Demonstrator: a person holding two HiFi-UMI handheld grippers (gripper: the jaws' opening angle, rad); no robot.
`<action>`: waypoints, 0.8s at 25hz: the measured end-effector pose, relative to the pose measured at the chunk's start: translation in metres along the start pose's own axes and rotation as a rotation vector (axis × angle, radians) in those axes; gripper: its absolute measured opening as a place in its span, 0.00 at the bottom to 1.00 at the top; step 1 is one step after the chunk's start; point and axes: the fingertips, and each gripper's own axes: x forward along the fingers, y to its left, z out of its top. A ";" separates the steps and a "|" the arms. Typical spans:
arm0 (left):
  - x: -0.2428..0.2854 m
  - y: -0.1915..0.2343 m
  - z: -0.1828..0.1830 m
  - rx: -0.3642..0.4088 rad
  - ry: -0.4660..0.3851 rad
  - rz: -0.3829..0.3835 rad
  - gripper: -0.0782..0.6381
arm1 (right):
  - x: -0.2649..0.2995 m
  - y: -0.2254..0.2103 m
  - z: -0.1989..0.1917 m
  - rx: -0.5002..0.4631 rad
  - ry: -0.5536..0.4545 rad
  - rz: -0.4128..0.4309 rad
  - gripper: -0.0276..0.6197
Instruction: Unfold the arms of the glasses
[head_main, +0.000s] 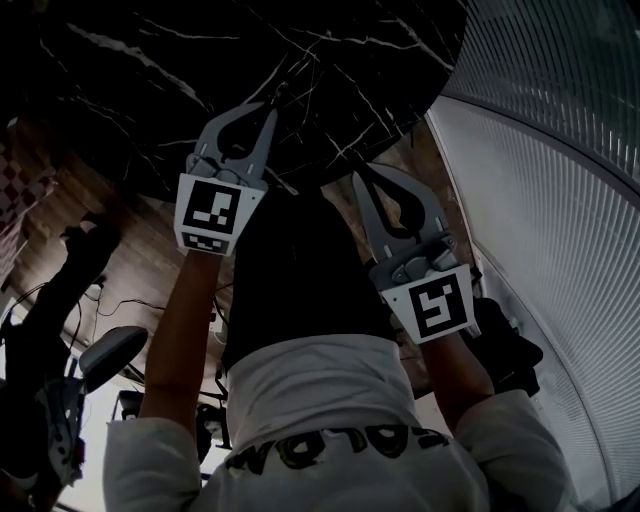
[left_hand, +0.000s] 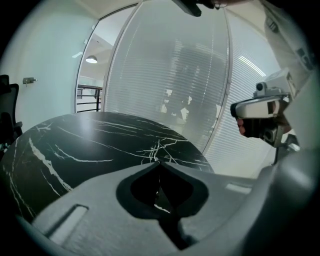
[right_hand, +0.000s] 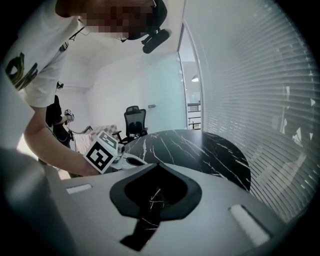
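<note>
No glasses show in any view. A round black marble table (head_main: 300, 60) with white veins lies ahead of both grippers. In the head view my left gripper (head_main: 271, 108) reaches over the table's near edge, its jaws meeting at the tips with nothing between them. My right gripper (head_main: 357, 176) hangs lower and to the right, just short of the table edge, also shut and empty. The left gripper view looks across the tabletop (left_hand: 90, 145) past the shut left gripper (left_hand: 159, 163). The right gripper view shows the shut right gripper (right_hand: 159, 164) and the table (right_hand: 200, 145) beyond it.
A ribbed glass wall (head_main: 560, 150) curves along the table's right side. A black office chair (right_hand: 134, 120) stands beyond the table. A grey seat (head_main: 110, 355), cables and wooden floor (head_main: 150, 270) lie to the left below. The person's white shirt (head_main: 330, 430) fills the bottom of the head view.
</note>
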 end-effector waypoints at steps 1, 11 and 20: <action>-0.004 -0.003 0.006 -0.002 -0.004 -0.004 0.11 | -0.004 0.000 0.007 -0.003 -0.009 -0.004 0.05; -0.076 -0.025 0.099 -0.085 -0.104 0.028 0.11 | -0.039 0.005 0.090 -0.056 -0.119 -0.027 0.05; -0.136 -0.045 0.172 -0.173 -0.179 0.086 0.11 | -0.068 0.016 0.153 -0.092 -0.180 -0.044 0.05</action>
